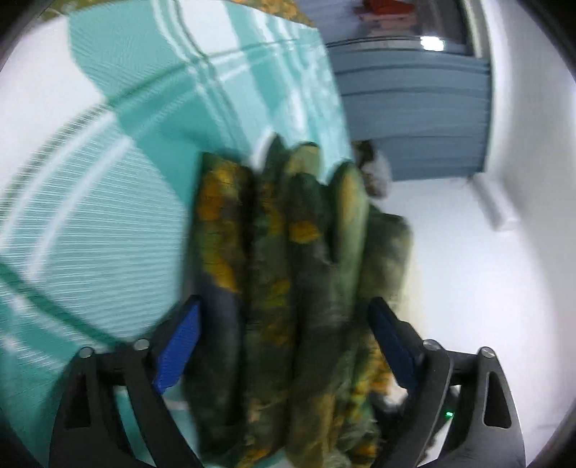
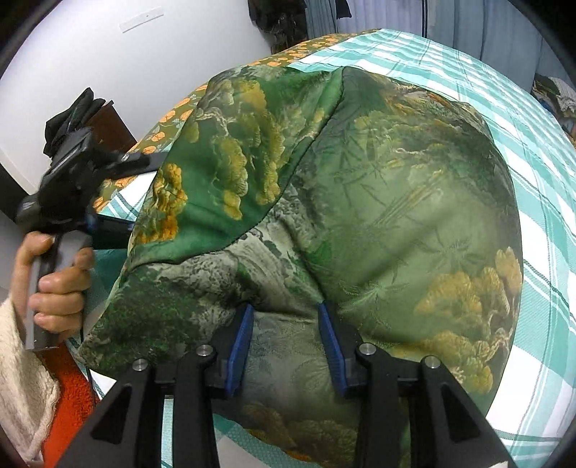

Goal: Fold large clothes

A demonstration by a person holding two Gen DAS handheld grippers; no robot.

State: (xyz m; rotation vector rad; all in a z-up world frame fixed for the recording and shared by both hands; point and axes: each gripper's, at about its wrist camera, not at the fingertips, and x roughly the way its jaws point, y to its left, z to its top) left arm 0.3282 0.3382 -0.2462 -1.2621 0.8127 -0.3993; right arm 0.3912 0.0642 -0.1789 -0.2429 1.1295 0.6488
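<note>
checked bed sheet [image 2: 511, 118] | L claw [image 1: 284, 324] spread, green garment [image 2: 324, 201] between | R claw [image 2: 284, 324] pinching it

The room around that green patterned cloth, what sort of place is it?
Most likely a bedroom at home: the green patterned garment lies on a bed with a teal checked sheet, curtains hang behind, and other clothes hang by the white wall.

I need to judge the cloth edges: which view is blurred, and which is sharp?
Left wrist view: motion-smeared, green patterned garment folds and checked sheet streaked. Right wrist view: sharp, print crisp, only the left gripper slightly blurred.
</note>
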